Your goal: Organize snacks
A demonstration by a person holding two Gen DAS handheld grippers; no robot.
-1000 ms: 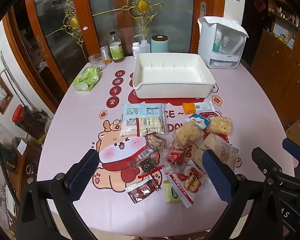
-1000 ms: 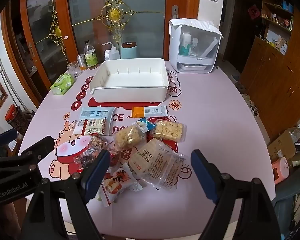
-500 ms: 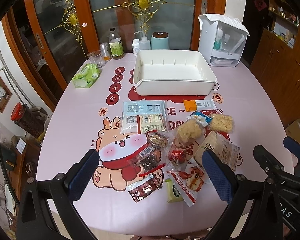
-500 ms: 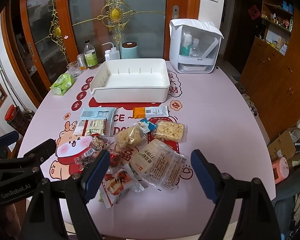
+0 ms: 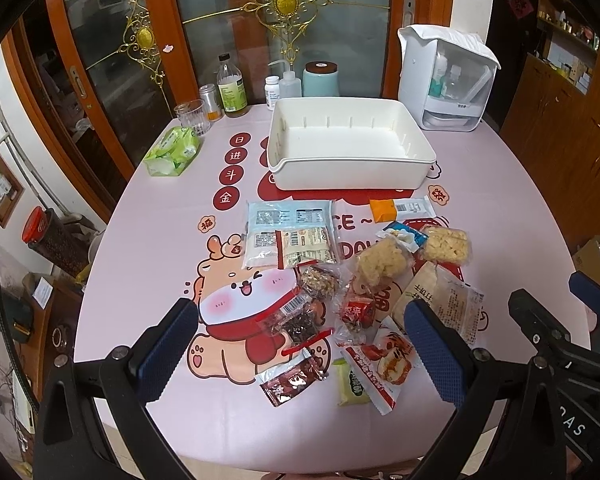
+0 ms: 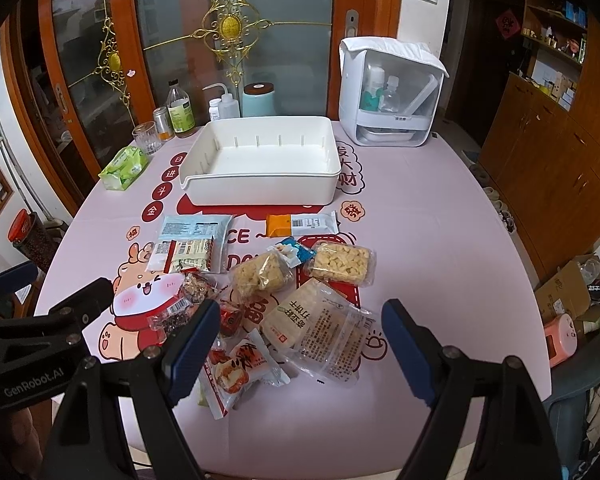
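Observation:
Several snack packets lie in a loose pile on the pink tablecloth: a pale blue packet (image 5: 290, 216), an orange-and-white bar (image 5: 400, 210), two puffed rice cakes (image 5: 382, 264), a large cracker packet (image 6: 320, 324) and a red tiger-print packet (image 5: 384, 364). Behind them stands an empty white bin (image 5: 348, 176). My left gripper (image 5: 300, 320) hovers open above the near left part of the pile, holding nothing. My right gripper (image 6: 300, 316) hovers open above the cracker packet, also with nothing between its fingers. Neither touches a packet.
A green tissue pack (image 5: 172, 152), a glass (image 5: 190, 118), bottles (image 5: 231, 88) and a teal canister (image 5: 320, 80) line the table's far left edge. A white storage box (image 5: 444, 80) stands at the far right. Wooden cabinets (image 6: 560, 152) stand to the right.

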